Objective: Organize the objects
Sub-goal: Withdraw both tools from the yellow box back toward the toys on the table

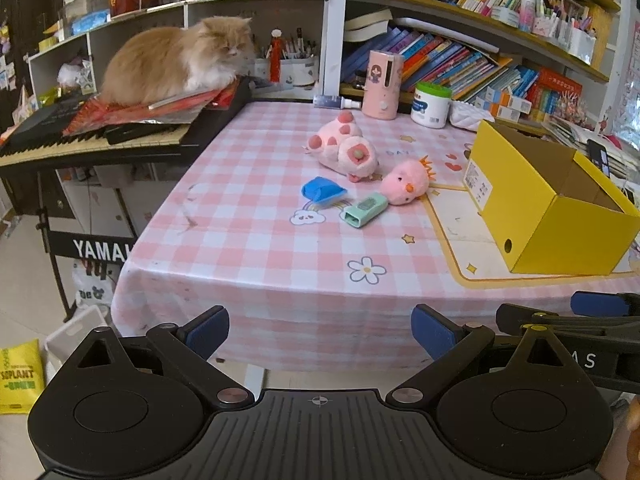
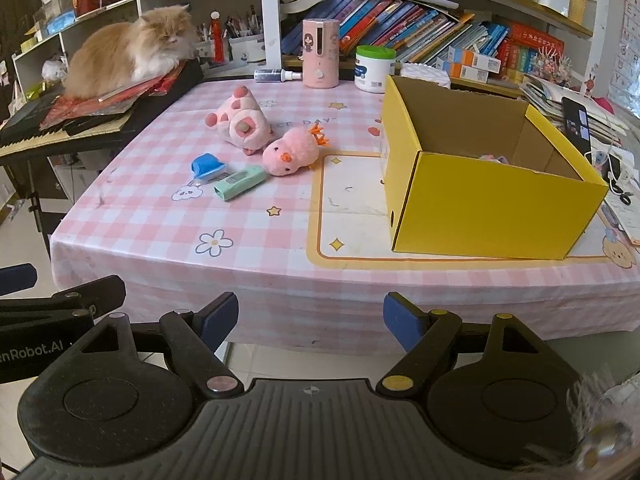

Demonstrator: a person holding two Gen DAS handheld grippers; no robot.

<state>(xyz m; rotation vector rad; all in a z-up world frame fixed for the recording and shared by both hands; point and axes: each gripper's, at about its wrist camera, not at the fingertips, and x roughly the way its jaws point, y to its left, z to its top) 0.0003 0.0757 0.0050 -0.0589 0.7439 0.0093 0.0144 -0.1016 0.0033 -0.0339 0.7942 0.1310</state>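
On the pink checked tablecloth (image 1: 248, 240) lie a pink paw plush (image 1: 346, 148), a pink chick plush (image 1: 404, 182), a blue roll (image 1: 322, 189) and a mint green device (image 1: 364, 210). They also show in the right wrist view: paw plush (image 2: 240, 126), chick plush (image 2: 290, 152), blue roll (image 2: 208, 166), green device (image 2: 239, 183). An open yellow box (image 2: 484, 200) stands at the right, with something pink inside (image 2: 492, 157); it also shows in the left wrist view (image 1: 552, 208). My left gripper (image 1: 320, 332) and right gripper (image 2: 311, 318) are open and empty, before the table's front edge.
A cat (image 1: 176, 64) lies on papers on a keyboard (image 1: 100, 140) left of the table. A pink dispenser (image 1: 382, 84), a white jar (image 1: 431, 105) and a spray bottle (image 1: 332, 101) stand at the back. Bookshelves (image 1: 460, 52) are behind. A phone (image 2: 576, 124) stands behind the box.
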